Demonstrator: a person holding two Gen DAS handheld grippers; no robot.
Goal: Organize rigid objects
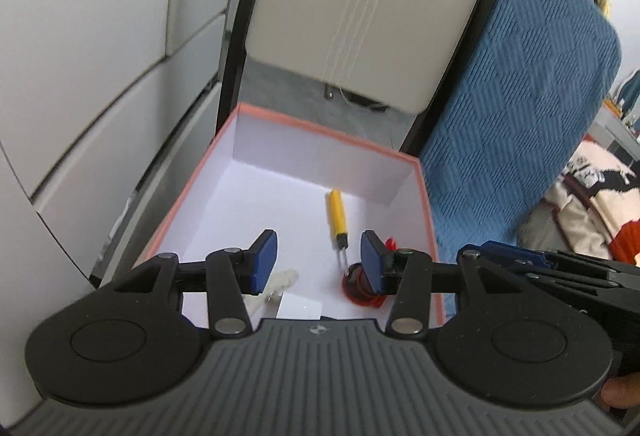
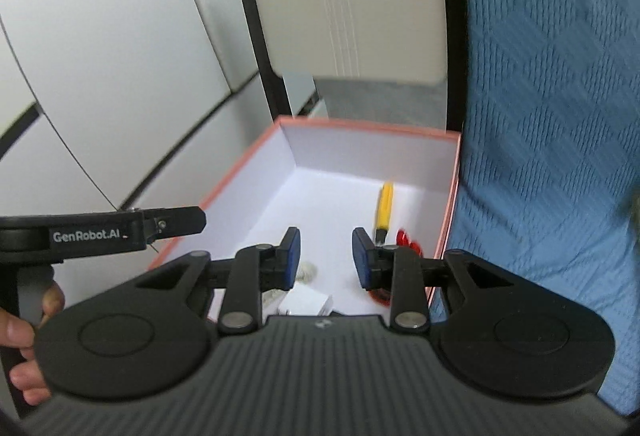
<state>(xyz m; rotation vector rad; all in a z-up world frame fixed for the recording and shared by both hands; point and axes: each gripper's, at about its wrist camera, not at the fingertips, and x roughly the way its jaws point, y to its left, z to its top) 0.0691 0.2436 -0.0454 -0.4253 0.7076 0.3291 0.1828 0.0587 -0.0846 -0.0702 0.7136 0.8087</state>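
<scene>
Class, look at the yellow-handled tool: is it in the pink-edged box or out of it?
In. The yellow-handled tool lies flat on the white floor of the pink-edged box, inside its walls.

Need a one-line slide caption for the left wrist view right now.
Left gripper open and empty above the pink-rimmed white cardboard box, which holds a yellow-handled two-pronged tool and a red round object.

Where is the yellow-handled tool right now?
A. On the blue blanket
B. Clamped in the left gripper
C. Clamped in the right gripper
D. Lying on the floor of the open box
D: the yellow-handled tool lies on the white floor of the box, clear of both grippers.
</scene>
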